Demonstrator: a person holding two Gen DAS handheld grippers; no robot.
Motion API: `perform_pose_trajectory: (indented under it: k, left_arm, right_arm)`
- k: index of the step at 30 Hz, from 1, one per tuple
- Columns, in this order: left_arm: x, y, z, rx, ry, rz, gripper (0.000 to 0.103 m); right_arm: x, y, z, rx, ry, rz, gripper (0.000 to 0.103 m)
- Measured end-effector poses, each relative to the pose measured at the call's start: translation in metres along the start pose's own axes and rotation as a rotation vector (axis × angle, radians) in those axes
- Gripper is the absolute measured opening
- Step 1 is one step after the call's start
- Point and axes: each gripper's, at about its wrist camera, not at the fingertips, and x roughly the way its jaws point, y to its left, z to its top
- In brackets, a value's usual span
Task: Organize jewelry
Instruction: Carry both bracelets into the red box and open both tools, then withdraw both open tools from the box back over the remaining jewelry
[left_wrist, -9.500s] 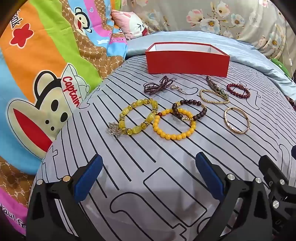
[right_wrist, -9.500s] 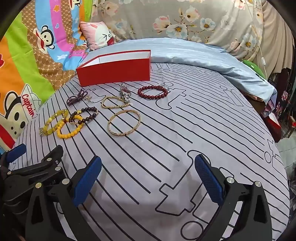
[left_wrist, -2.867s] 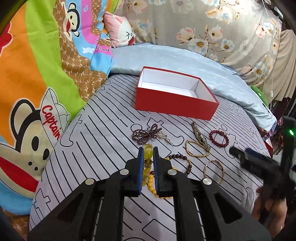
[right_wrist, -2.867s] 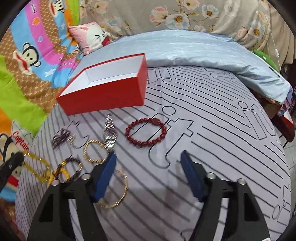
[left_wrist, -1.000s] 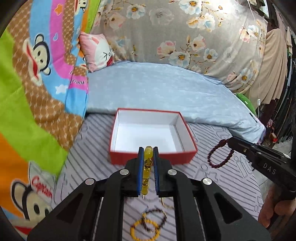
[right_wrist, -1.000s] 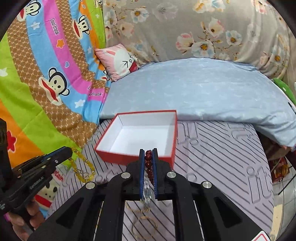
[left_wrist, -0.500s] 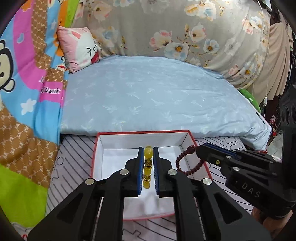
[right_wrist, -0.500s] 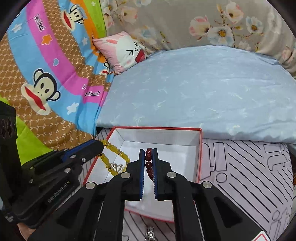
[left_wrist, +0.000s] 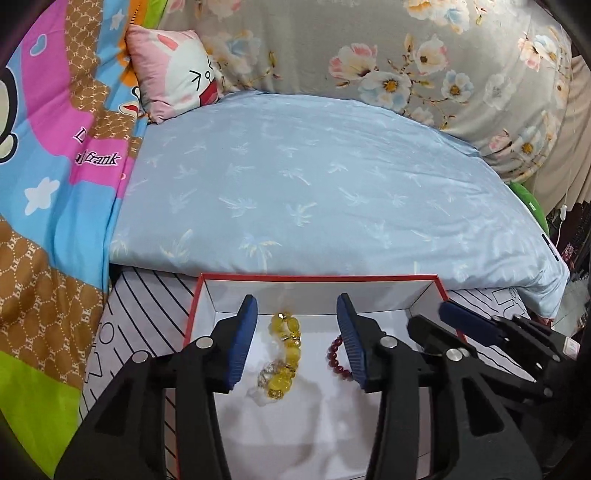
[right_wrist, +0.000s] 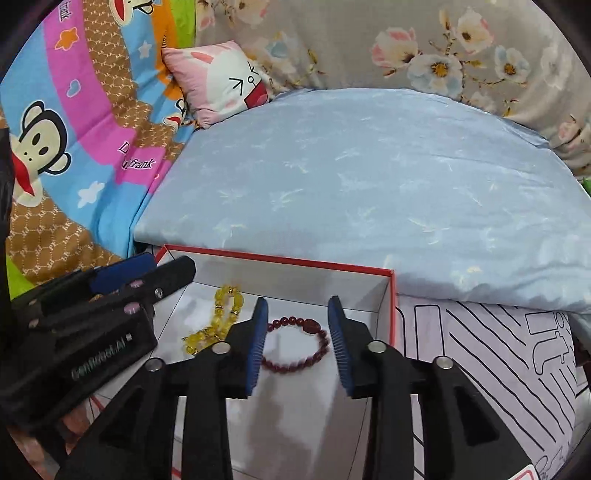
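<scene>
Over the red box (left_wrist: 317, 276) on the bed, both claws hang spread apart and empty: left claw (left_wrist: 295, 341), right claw (right_wrist: 297, 343). On the box's white floor lie the yellow bead bracelet (left_wrist: 282, 354) and dark red bead bracelet (right_wrist: 295, 345), side by side. Both look light, limp, slippery; pinching across the strand seems best.

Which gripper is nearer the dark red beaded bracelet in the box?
Right gripper: dark red beaded bracelet lies between its open fingers. Left gripper is open over the yellow beaded bracelet beside it.
</scene>
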Motion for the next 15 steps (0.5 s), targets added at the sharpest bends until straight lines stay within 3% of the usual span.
perform_pose_trajectory:
  k: [7,15]
  left_arm:
    - [-0.036,0.003,-0.013,-0.020,-0.014,0.007,0.043]
    - [-0.104,0.006,-0.056,-0.012,-0.072,0.058,0.050]
  right_arm:
    - [-0.043,0.000,-0.023,0.013,-0.034,0.020,0.038]
    - [-0.102,0.000,-0.077,0.040,-0.060,0.038,0.045]
